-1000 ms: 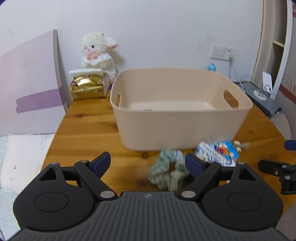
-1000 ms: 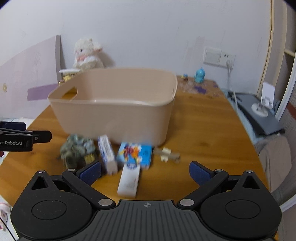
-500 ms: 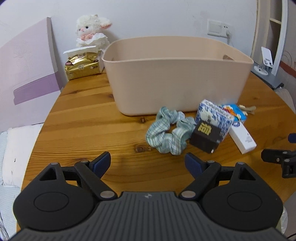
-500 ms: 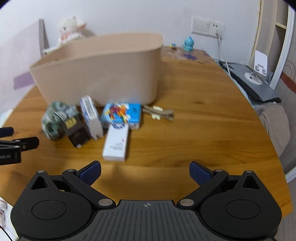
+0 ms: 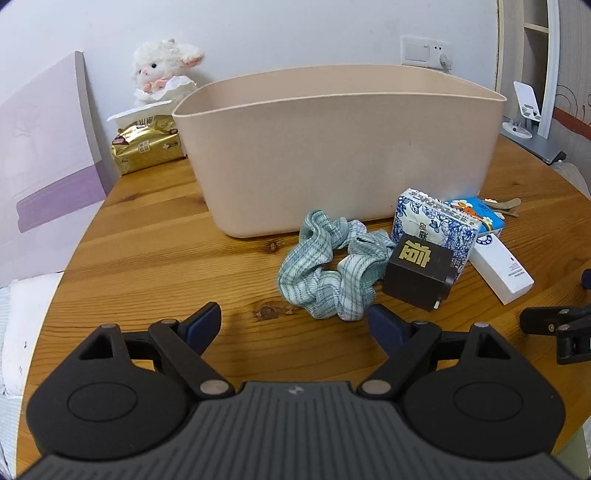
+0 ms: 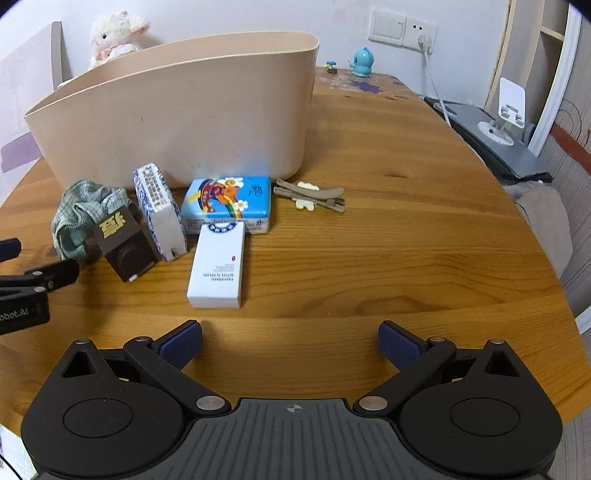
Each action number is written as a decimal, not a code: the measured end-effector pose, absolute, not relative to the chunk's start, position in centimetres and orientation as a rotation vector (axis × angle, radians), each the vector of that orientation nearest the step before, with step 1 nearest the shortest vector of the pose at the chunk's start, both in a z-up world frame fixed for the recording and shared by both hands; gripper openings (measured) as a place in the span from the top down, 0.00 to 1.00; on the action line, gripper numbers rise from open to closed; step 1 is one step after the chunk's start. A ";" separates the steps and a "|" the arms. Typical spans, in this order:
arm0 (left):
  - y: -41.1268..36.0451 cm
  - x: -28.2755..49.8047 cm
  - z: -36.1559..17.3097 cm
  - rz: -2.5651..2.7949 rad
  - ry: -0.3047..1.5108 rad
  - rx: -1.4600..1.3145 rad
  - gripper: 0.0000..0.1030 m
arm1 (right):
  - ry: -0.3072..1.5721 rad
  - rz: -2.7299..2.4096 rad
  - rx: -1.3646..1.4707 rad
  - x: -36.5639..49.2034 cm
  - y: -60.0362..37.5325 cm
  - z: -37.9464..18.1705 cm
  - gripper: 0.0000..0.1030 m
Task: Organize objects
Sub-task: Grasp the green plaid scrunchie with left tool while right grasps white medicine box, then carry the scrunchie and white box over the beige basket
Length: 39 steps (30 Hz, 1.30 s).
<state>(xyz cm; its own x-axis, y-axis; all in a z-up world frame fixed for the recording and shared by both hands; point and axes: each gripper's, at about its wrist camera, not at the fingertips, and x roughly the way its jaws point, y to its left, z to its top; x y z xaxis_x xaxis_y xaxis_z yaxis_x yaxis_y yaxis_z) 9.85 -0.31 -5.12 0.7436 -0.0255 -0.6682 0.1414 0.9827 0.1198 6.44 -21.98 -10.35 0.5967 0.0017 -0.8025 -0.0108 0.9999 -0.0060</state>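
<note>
A beige plastic bin (image 5: 343, 147) (image 6: 177, 110) stands on the wooden table. In front of it lie a green checked scrunchie (image 5: 328, 269) (image 6: 79, 214), a dark brown box with a gold character (image 5: 419, 269) (image 6: 123, 242), a blue-and-white patterned box (image 5: 436, 221) (image 6: 159, 214), a blue cartoon tissue pack (image 6: 229, 203), a white box (image 6: 218, 269) (image 5: 500, 267) and hair clips (image 6: 314, 195). My left gripper (image 5: 295, 321) is open and empty, just short of the scrunchie. My right gripper (image 6: 290, 341) is open and empty, just short of the white box.
A plush lamb (image 5: 162, 70) and a gold packet (image 5: 147, 147) sit at the back left by a purple board (image 5: 44, 155). A blue figurine (image 6: 362, 62), a wall socket (image 6: 402, 29) and a grey tray with a phone stand (image 6: 506, 122) are at the right.
Both grippers have dropped lower and drawn back from the bin, so the objects in front now show in full. Both stay open and empty.
</note>
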 end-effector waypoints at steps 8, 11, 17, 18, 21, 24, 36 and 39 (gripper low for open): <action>-0.1 10.9 -5.9 -0.079 0.721 0.155 0.15 | 0.872 0.048 -0.005 6.9 -20.9 -10.6 0.11; -0.1 11.2 -5.9 -0.108 0.718 0.149 0.15 | 0.853 0.066 -0.005 7.1 -20.7 -10.6 0.18; -0.9 12.0 -5.9 -0.137 0.681 0.171 0.15 | 0.823 0.084 -0.023 8.2 -20.3 -10.6 0.34; -1.1 12.4 -6.0 -0.139 0.685 0.180 0.19 | 0.820 0.085 -0.022 8.4 -20.3 -10.5 0.37; -0.9 13.1 -6.1 -0.166 0.696 0.161 0.38 | 0.819 0.087 -0.015 9.0 -20.5 -10.3 0.57; -0.6 13.1 -6.0 -0.185 0.707 0.132 0.50 | 0.821 0.112 -0.007 9.1 -20.8 -10.1 0.73; 1.3 11.8 -5.0 -0.162 0.738 0.058 0.81 | 0.805 0.173 0.027 7.5 -22.3 -8.5 0.73; 1.6 11.1 -4.2 -0.159 0.724 0.048 0.83 | 0.772 0.172 0.040 6.9 -23.1 -7.0 0.73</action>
<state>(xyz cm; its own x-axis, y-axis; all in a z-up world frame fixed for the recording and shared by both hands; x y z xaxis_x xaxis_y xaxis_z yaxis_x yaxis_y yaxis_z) 11.14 1.63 -4.21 0.7376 -0.1287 -0.6629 0.1617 0.9868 -0.0117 6.85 -23.12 -7.03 0.7031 0.1690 -0.6907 -0.1397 0.9852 0.0988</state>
